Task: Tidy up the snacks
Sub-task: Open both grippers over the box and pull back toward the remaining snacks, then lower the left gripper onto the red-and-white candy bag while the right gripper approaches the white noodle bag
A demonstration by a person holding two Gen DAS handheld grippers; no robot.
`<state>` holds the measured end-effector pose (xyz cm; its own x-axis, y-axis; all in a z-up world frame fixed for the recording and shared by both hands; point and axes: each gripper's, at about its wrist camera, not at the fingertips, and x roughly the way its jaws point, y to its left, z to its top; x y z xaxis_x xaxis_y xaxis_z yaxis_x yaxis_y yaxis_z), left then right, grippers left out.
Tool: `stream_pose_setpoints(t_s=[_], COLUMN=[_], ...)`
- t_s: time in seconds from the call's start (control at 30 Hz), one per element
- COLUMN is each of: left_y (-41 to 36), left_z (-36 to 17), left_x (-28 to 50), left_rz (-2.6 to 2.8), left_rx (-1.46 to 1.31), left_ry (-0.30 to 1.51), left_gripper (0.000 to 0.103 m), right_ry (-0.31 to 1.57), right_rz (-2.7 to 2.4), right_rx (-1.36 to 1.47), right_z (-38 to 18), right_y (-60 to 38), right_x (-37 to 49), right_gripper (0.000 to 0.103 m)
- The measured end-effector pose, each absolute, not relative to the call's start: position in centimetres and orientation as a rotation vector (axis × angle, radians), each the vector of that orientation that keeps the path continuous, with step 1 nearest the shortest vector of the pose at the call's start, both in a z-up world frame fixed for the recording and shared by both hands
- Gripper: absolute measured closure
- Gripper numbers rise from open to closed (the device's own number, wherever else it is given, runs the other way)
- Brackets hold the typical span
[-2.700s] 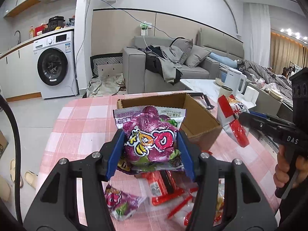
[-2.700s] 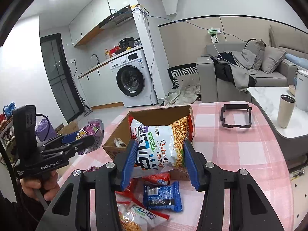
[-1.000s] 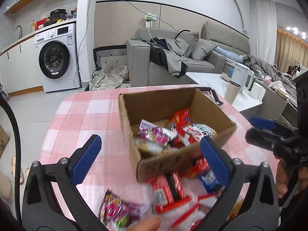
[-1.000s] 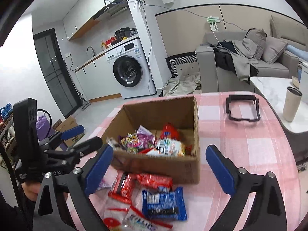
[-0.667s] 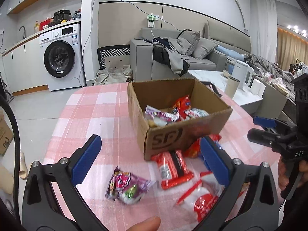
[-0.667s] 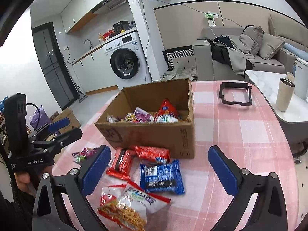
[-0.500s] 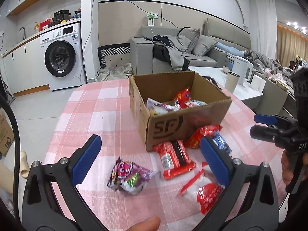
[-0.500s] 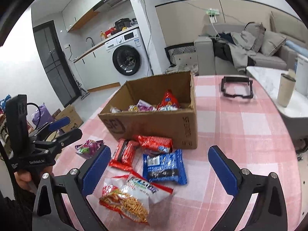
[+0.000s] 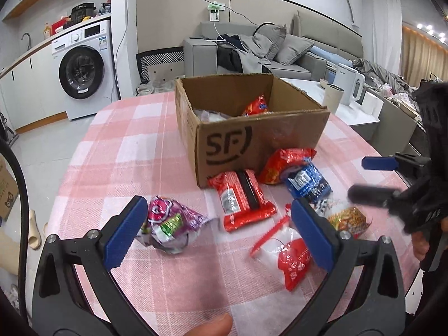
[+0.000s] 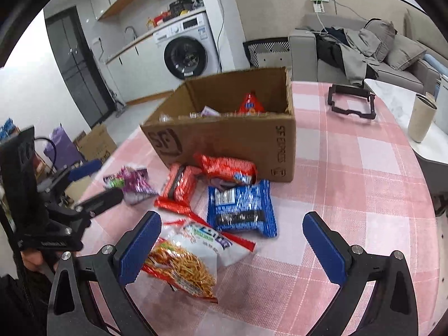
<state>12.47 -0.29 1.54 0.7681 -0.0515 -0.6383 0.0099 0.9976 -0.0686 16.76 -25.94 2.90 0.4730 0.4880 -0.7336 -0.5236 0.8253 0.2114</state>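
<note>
A cardboard SF box [image 9: 252, 128] [image 10: 224, 134] stands on the pink checked table and holds a few snack packs, one red [image 9: 256, 106]. Loose packs lie in front of it: a purple pack [image 9: 170, 221] [image 10: 128, 180], a red pack [image 9: 243, 196] [image 10: 179, 187], an orange-red pack [image 9: 285, 162] [image 10: 226, 168], a blue pack [image 9: 306, 180] [image 10: 242, 208], a noodle-snack bag [image 10: 184, 257] [image 9: 345, 218] and a white-and-red pack [image 9: 291, 254]. My left gripper [image 9: 219, 233] is open and empty above the purple and red packs. My right gripper [image 10: 232, 247] is open and empty above the noodle bag.
A black plastic frame [image 10: 351, 100] lies on the table behind the box. A beige cup [image 10: 421, 117] and a white kettle [image 9: 348, 86] stand on a side table to the right. A sofa and a washing machine are behind the table.
Both grippers let their snack bags go into the box, opened wide and pulled back and down toward the loose packs in front of the box.
</note>
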Motion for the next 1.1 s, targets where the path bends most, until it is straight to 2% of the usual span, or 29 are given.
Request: stream_pose_setpoints(t_s=[0.2, 0.5, 0.83, 1.1], left_y=[-1.2, -1.7, -2.1, -1.6], left_z=[0.6, -0.9, -0.8, 0.4], left_x=[12.8, 13.5, 13.3, 12.6], left_rz=[-0.042, -0.049, -0.082, -0.076], left_rx=[-0.046, -0.015, -0.006, -0.031], left_ry=[0.721, 0.763, 0.772, 0.738], left_gripper=[0.001, 0.001, 0.001, 0.001], right_ry=[0.942, 0.954, 1.003, 0.994], right_rz=[0.621, 0.659, 0.7, 0.728], right_rx=[-0.097, -0.1, -0.17, -0.121], right_z=[0.9, 0.6, -0.4, -0.7], right_y=[-25.3, -24.2, -23.4, -23.0], right_x=[16.5, 16.1, 15.7, 15.6], right_gripper=[0.0, 0.0, 0.0, 0.0])
